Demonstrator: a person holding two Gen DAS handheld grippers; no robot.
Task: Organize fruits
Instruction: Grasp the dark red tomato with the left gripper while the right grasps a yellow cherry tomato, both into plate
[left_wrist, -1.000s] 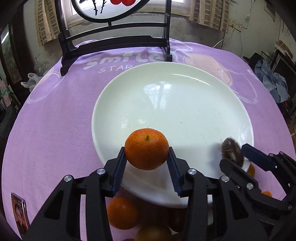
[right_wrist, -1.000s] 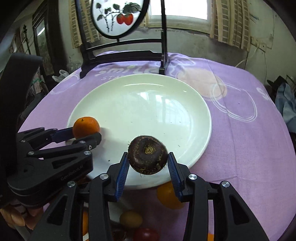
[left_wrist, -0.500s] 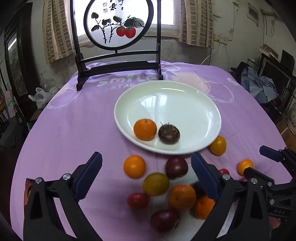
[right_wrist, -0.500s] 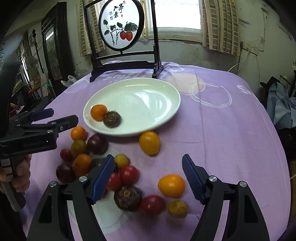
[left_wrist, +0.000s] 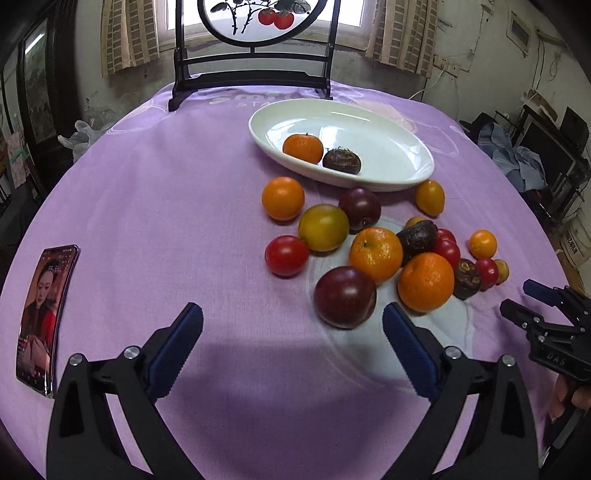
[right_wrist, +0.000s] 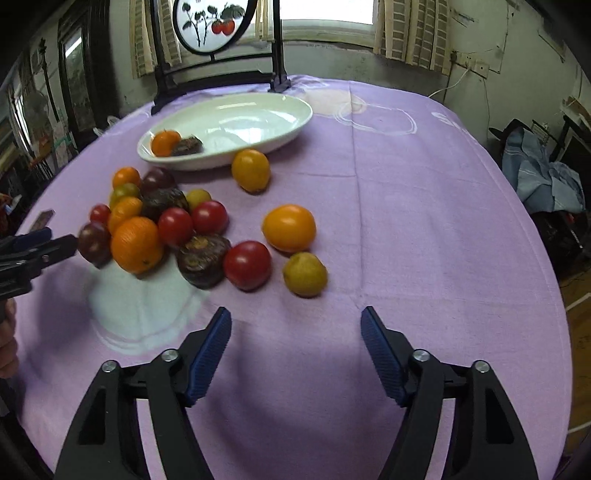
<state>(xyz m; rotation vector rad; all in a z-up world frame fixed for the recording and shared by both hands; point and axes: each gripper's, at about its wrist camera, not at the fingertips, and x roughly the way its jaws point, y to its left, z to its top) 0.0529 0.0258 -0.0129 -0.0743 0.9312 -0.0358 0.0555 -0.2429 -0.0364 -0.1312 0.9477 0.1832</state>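
A white plate (left_wrist: 406, 166) (right_wrist: 258, 136) on the purple cloth holds an orange mandarin (left_wrist: 303, 148) (right_wrist: 165, 143) and a dark brown fruit (left_wrist: 341, 161) (right_wrist: 187, 146). Several loose fruits lie in a pile in front of it: a dark plum (left_wrist: 344, 297), oranges (left_wrist: 425, 281) (right_wrist: 136, 244), red tomatoes (left_wrist: 286, 255) (right_wrist: 246, 264), yellow fruits (right_wrist: 289, 228). My left gripper (left_wrist: 291, 347) is open and empty, low over the cloth just before the plum. My right gripper (right_wrist: 295, 350) is open and empty, short of the red tomato and a yellow-green fruit (right_wrist: 305, 274).
A phone (left_wrist: 46, 314) lies on the cloth at the left. A black stand with a round painted screen (left_wrist: 255, 44) stands behind the plate. The table edge falls off at the right, with clothes and clutter (right_wrist: 543, 173) beyond.
Both grippers let go of the mandarin and the dark fruit on the plate, opened, and drew back toward the near side of the table. They now sit lower, close to the loose fruits.
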